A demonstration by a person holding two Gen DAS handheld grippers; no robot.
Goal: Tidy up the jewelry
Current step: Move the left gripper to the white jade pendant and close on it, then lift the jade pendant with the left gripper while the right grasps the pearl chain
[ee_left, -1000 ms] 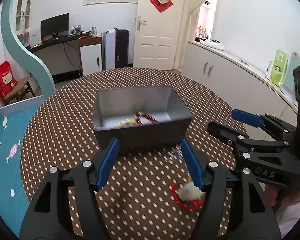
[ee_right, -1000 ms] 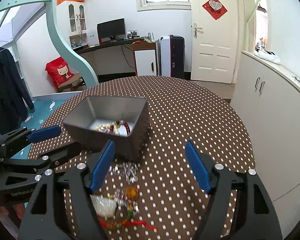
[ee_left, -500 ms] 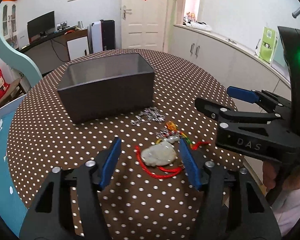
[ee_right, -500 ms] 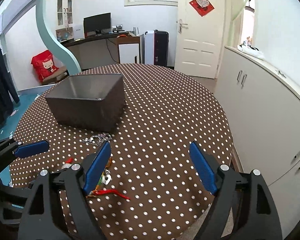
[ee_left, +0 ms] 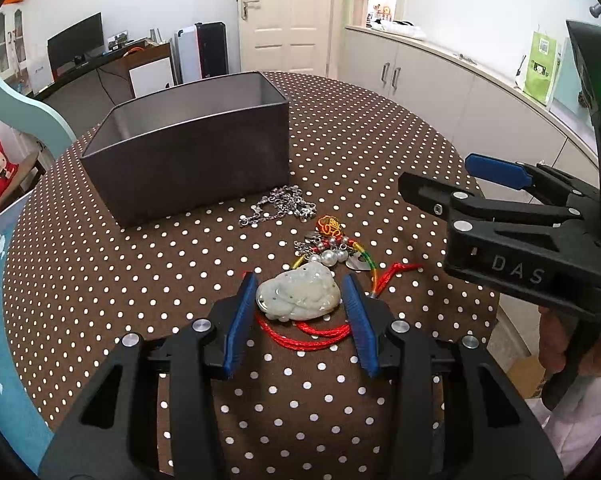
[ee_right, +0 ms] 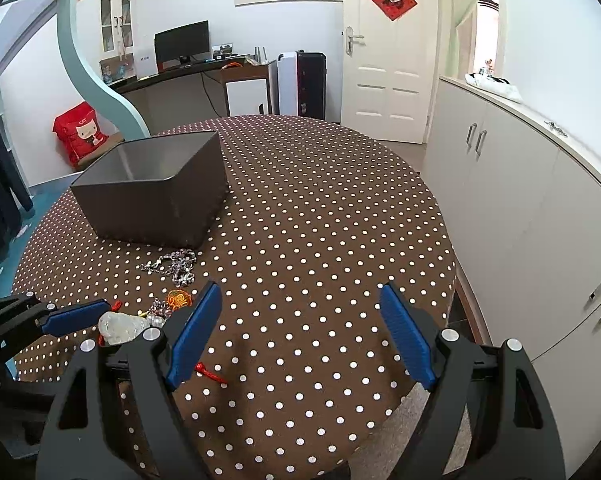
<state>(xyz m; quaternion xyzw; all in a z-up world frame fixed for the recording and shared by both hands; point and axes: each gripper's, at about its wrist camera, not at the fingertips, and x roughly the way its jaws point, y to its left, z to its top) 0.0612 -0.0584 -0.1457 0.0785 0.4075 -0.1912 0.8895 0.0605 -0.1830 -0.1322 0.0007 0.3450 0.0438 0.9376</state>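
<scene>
A pale jade pendant (ee_left: pixel 297 295) on a red cord (ee_left: pixel 308 333) lies on the dotted tablecloth (ee_left: pixel 140 264). My left gripper (ee_left: pixel 299 285) is open, its blue pads on either side of the pendant, not touching. Behind it lie a beaded charm bracelet (ee_left: pixel 332 245) and a silver chain (ee_left: pixel 278 205). The grey metal box (ee_left: pixel 192 160) stands further back. My right gripper (ee_right: pixel 300 300) is open and empty over bare cloth, right of the jewelry; it shows in the left wrist view (ee_left: pixel 492 184). The pendant also shows in the right wrist view (ee_right: pixel 120 326).
The round table's front right edge (ee_right: pixel 452 280) is close to my right gripper. White cabinets (ee_right: pixel 520 208) line the right wall. A desk with a monitor (ee_right: pixel 182 46) and a door (ee_right: pixel 388 52) are at the back.
Both grippers pulled back from the box and dropped lower. My left gripper moved in around the jade pendant and its jaws narrowed. The right gripper stays open.
</scene>
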